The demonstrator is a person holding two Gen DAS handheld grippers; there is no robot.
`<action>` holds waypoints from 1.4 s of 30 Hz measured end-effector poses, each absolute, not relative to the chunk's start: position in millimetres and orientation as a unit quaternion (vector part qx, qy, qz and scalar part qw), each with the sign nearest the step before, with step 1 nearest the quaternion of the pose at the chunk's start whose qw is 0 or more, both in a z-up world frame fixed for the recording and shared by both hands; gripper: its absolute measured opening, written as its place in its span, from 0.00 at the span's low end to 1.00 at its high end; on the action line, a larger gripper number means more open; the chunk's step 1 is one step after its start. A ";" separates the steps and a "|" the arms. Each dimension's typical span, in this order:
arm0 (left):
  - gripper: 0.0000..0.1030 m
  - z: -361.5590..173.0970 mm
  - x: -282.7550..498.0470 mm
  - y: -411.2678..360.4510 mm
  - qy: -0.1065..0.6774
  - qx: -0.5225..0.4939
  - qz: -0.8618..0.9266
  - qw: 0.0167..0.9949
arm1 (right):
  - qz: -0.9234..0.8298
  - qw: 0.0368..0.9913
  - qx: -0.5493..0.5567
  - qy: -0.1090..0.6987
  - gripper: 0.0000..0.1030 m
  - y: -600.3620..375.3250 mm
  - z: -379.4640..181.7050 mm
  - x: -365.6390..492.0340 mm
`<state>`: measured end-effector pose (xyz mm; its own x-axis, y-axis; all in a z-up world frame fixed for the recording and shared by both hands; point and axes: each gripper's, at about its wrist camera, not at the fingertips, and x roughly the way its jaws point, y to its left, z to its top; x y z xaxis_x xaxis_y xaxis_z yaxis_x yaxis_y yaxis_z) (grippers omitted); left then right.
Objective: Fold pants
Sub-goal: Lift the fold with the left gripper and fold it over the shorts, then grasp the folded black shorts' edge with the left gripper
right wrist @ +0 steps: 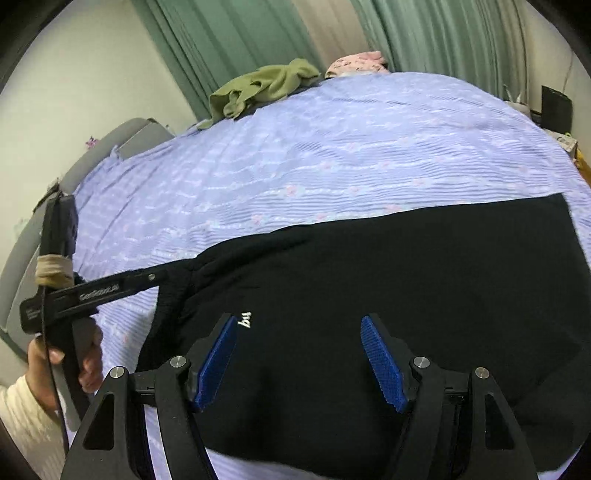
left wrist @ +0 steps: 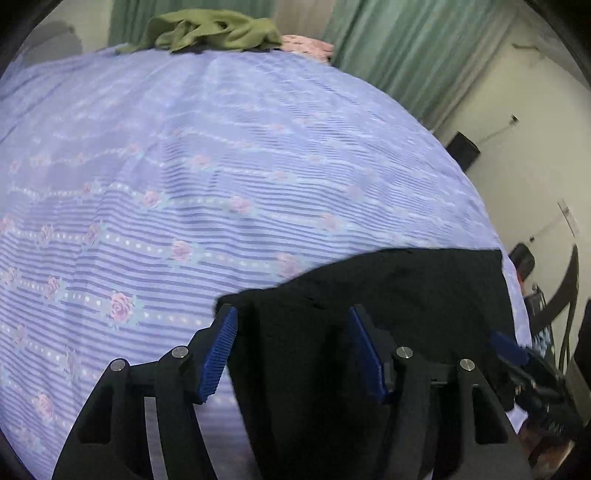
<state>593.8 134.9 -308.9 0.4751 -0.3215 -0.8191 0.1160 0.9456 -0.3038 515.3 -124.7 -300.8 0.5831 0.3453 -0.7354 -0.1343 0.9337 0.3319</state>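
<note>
Both wrist views look closely, perhaps obliquely, across the bedspread (left wrist: pixel 221 147), sharing black pants (right wrist: pixel 369 277).

Lilac floral-sheeted bed (right wrist: pixel 332 155) under black pants (right wrist: pixel 406 280), olive garment (right wrist: pixel 258 88), pink cloth (right wrist: pixel 356 61).

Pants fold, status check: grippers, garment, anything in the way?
Left gripper open, right gripper open, both over the black pants. Pants flat on the purple bedspread. Green garment far off, not obstructing.
</note>
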 end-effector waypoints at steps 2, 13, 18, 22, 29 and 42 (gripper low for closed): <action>0.58 -318.2 600.2 140.6 0.503 -0.120 -0.126 0.847 | 0.137 0.879 0.121 0.441 0.68 -118.9 -306.4 516.3; 0.18 -315.3 595.9 149.4 0.479 -0.134 -0.131 0.858 | 0.150 0.882 0.109 0.434 0.68 -109.7 -307.3 511.5; 0.18 -321.4 598.8 151.3 0.476 -0.137 -0.111 0.861 | 0.151 0.888 0.082 0.426 0.68 -100.0 -307.4 511.6; 0.18 -324.5 599.6 154.3 0.478 -0.125 -0.095 0.864 | 0.149 0.886 0.077 0.432 0.68 -99.8 -309.5 511.1; 0.44 -308.9 596.4 139.9 0.477 -0.047 -0.050 0.876 | 0.114 0.895 0.067 0.425 0.68 -121.6 -296.3 494.4; 0.82 -267.4 480.4 141.3 0.443 -0.077 -0.072 0.890 | 0.045 0.916 0.073 0.391 0.76 -174.4 -248.8 425.4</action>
